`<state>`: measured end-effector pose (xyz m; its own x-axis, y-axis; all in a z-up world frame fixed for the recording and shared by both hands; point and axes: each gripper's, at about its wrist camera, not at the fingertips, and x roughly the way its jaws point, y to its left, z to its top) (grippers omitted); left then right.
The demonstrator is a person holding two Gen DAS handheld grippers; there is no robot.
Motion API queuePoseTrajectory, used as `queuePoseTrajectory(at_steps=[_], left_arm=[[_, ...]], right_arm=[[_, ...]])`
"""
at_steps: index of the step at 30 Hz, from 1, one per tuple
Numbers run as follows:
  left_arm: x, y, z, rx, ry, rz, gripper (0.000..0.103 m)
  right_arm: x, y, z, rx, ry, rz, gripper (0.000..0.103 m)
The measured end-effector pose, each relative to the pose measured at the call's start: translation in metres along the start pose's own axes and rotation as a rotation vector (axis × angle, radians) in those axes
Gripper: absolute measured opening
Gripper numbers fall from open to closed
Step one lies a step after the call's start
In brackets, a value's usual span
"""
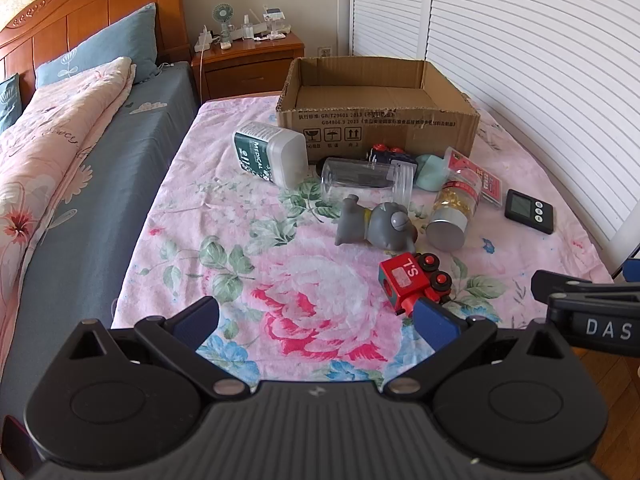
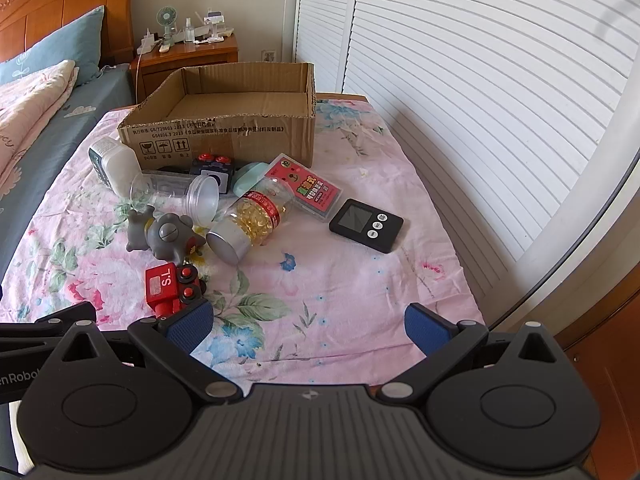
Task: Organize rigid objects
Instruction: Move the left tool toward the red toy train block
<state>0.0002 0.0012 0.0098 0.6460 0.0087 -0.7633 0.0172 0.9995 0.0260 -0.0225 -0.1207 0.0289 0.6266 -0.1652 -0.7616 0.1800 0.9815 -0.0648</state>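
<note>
Basically nothing sorted yet: cardboard box [image 1: 380, 120] upper middle, empty; toys and jars [image 2: 224, 216] strewn mid-frame on the bench. Left claw [image 1: 316, 326] and right claw [image 2: 308, 328] wide open, empty.

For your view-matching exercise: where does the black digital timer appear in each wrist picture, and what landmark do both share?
Left wrist: black digital timer at far right, on the floral sheet.
Right wrist: timer right of centre, beside the pink card pack.
Shared landmark: the open cardboard box behind the clutter.
</note>
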Motion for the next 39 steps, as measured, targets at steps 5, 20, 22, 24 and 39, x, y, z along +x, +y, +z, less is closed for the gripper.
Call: queuePoseTrajectory(at_steps=[5, 20, 22, 24, 39], left_arm=[[-0.0007, -0.0008, -0.0007, 0.001, -0.002, 0.002, 0.102], [-0.0023, -0.0021, -0.0026, 0.008, -0.009, -0.007, 0.102], [-0.0032, -0.0028, -0.0031, 0.012, -0.013, -0.017, 0.102], [-0.0046, -0.0033, -0.0028, 0.016, -0.019, -0.029, 0.102], [0.0002, -0.0006, 0.0030, 0.054, -0.024, -0.087, 0.102]], right_arm=[[-0.0002, 0.0003, 0.0003, 0.000, 0.000, 0.000, 0.103], [-0.0009, -0.0029, -0.0010, 0.004, -0.011, -0.008, 0.103], [-0.0003, -0.0023, -0.0016, 0.002, -0.012, -0.011, 0.103], [-0.0002, -0.0020, -0.0017, 0.002, -0.013, -0.011, 0.103], [0.0025, -0.0021, 0.0021, -0.007, -0.019, 0.006, 0.103]])
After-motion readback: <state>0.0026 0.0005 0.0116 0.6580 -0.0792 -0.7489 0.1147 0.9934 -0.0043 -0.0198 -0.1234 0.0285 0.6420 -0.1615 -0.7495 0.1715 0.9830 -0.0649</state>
